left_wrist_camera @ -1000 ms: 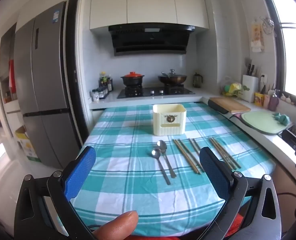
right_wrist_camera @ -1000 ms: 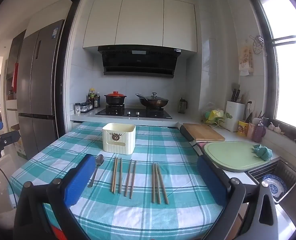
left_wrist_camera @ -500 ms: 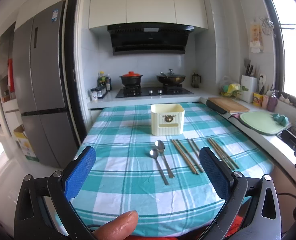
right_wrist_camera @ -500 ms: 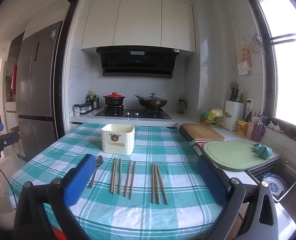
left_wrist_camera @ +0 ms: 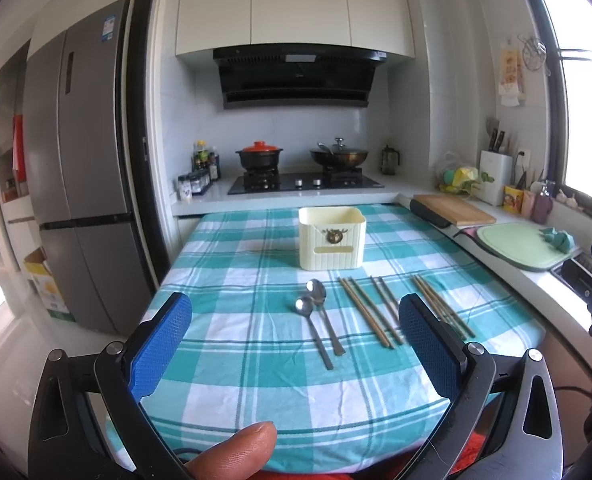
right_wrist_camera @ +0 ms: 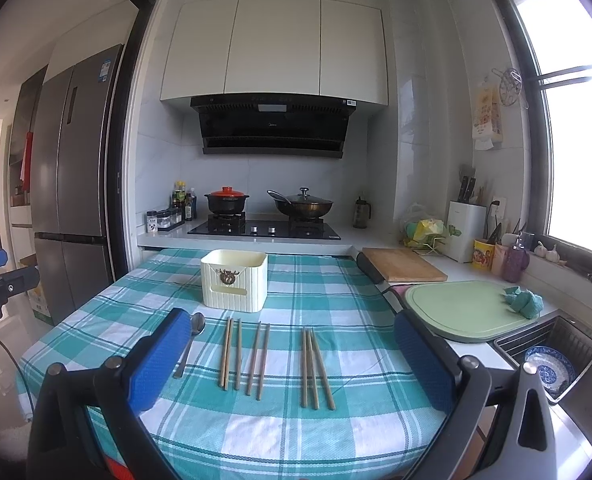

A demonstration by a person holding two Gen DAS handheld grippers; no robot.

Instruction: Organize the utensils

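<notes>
A kitchen table under a teal-and-white checked cloth [left_wrist_camera: 232,320] holds utensils laid out in a row; both handheld grippers hang above its near edge with jaws spread wide and nothing between them. The left gripper [left_wrist_camera: 296,344] frames two metal spoons [left_wrist_camera: 316,316] lying side by side, handles towards the camera; a fingertip [left_wrist_camera: 236,452] shows at the bottom of that view. The right gripper [right_wrist_camera: 292,356] frames wooden chopsticks [right_wrist_camera: 240,352] in three small groups, roughly parallel, with a further bundle [right_wrist_camera: 316,364] set a little apart to the right; one spoon [right_wrist_camera: 190,340] is partly hidden behind its left blue pad. A cream ribbed utensil holder [right_wrist_camera: 234,286] stands upright just beyond the row, its inside not visible; behind the table a hob [right_wrist_camera: 264,230] carries a red-lidded pot [right_wrist_camera: 226,200] and a lidded wok [right_wrist_camera: 304,204]; a wooden chopping board [right_wrist_camera: 404,266] and a green board [right_wrist_camera: 464,310] lie on the counter to the right.
</notes>
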